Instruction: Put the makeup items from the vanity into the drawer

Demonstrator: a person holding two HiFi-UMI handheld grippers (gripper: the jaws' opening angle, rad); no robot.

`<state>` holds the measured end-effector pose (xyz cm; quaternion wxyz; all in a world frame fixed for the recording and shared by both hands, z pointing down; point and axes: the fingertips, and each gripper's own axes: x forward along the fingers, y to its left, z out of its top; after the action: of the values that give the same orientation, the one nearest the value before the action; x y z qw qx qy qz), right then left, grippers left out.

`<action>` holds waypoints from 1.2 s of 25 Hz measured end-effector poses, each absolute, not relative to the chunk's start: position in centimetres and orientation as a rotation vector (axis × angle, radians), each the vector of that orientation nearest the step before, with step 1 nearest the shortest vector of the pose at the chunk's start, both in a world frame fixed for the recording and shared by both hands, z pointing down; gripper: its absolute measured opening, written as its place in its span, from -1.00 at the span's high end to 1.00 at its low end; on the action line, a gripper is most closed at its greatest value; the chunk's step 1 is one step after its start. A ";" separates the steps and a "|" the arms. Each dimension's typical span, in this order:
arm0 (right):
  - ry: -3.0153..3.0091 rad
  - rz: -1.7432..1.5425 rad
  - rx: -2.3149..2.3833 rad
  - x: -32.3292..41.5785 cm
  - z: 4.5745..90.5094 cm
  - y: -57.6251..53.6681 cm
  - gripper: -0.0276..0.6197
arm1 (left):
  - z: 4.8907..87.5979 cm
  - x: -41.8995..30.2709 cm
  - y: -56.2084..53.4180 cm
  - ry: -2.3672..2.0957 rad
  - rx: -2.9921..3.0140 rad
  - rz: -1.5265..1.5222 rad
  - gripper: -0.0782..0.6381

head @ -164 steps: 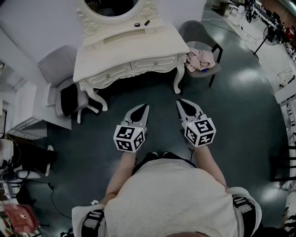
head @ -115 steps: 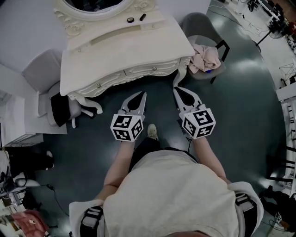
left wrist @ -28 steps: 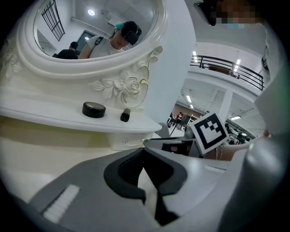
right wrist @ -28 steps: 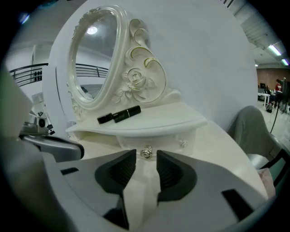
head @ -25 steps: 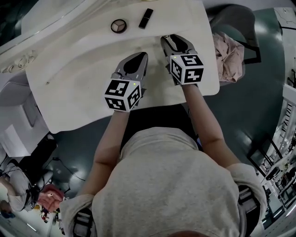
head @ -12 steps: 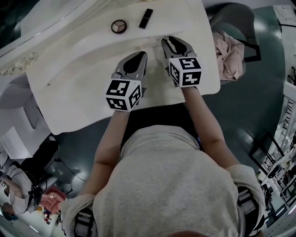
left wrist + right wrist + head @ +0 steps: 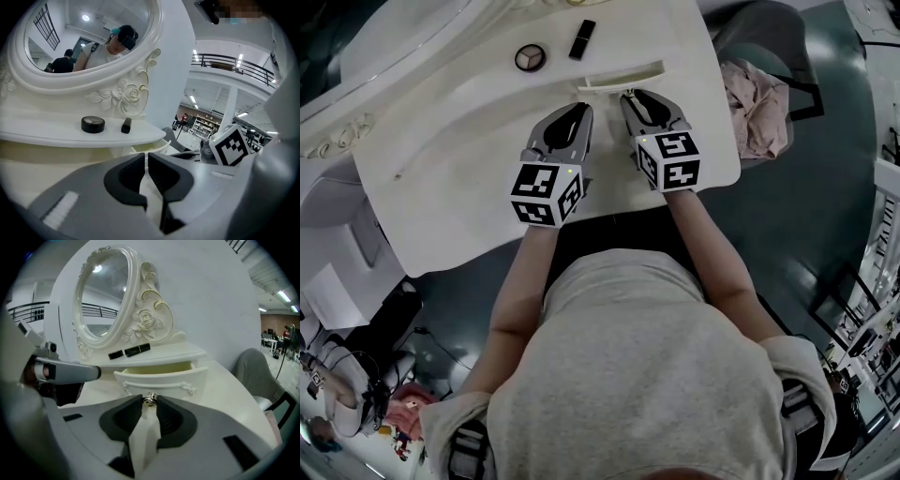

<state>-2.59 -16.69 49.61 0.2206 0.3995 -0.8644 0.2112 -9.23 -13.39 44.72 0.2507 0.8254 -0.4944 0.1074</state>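
Note:
A round black compact point(image 7: 528, 58) and a black lipstick point(image 7: 581, 39) lie on the raised shelf of the white vanity point(image 7: 441, 141), below the mirror. Just under that shelf a small drawer point(image 7: 622, 75) stands partly pulled out, its cream inside showing. My right gripper point(image 7: 630, 96) is shut on the drawer's metal knob point(image 7: 150, 400), at the drawer front point(image 7: 161, 378). My left gripper point(image 7: 579, 111) hovers over the tabletop beside it, shut and empty. From the left gripper view the compact point(image 7: 93, 124) and lipstick point(image 7: 126, 125) sit ahead and higher, to the left.
An oval mirror point(image 7: 89, 33) in a carved white frame rises behind the shelf. A grey chair with pink cloth point(image 7: 750, 94) stands to the right of the vanity. Another grey chair point(image 7: 328, 202) and white furniture sit at the left. The person stands against the vanity's front edge.
The drawer has slid out from under the shelf toward the person, with the right gripper drawing back on its knob. The left gripper has stayed where it was.

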 end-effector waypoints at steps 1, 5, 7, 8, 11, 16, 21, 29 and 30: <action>-2.390 0.586 1.103 -2.5 49.7 -16.5 0.60 | 44.6 -9.2 -13.4 -1.349 2.251 0.296 0.76; -2.392 0.594 1.101 -2.1 49.8 -15.8 0.60 | 43.7 -9.2 -13.8 -1.388 2.279 0.318 0.75; -2.394 0.594 1.097 -2.1 49.8 -15.6 0.60 | 43.1 -9.3 -14.1 -1.409 2.307 0.347 0.75; -2.395 0.593 1.094 -2.0 49.8 -15.4 0.60 | 42.9 -9.2 -14.3 -1.415 2.326 0.368 0.74; -2.398 0.590 1.089 -2.0 49.7 -15.1 0.60 | 42.1 -9.2 -15.2 -1.433 2.375 0.428 0.67; -2.407 0.603 1.090 -1.8 49.7 -14.8 0.60 | 40.7 -10.4 -18.1 -1.531 2.380 0.446 0.49; -2.418 0.627 1.097 -1.8 49.7 -14.8 0.59 | 40.6 -10.4 -20.4 -1.534 2.374 0.467 0.43; -2.425 0.645 1.100 -1.8 49.8 -14.9 0.59 | 42.2 -10.5 -22.4 -1.556 2.293 0.622 0.41; -2.427 0.649 1.100 -1.8 49.7 -14.9 0.59 | 42.2 -10.6 -22.6 -1.566 2.284 0.639 0.41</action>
<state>-1.76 -14.87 49.74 0.1984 0.3931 -0.8674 0.2318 -10.59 -22.57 42.25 0.1492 0.7945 -0.5450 0.2224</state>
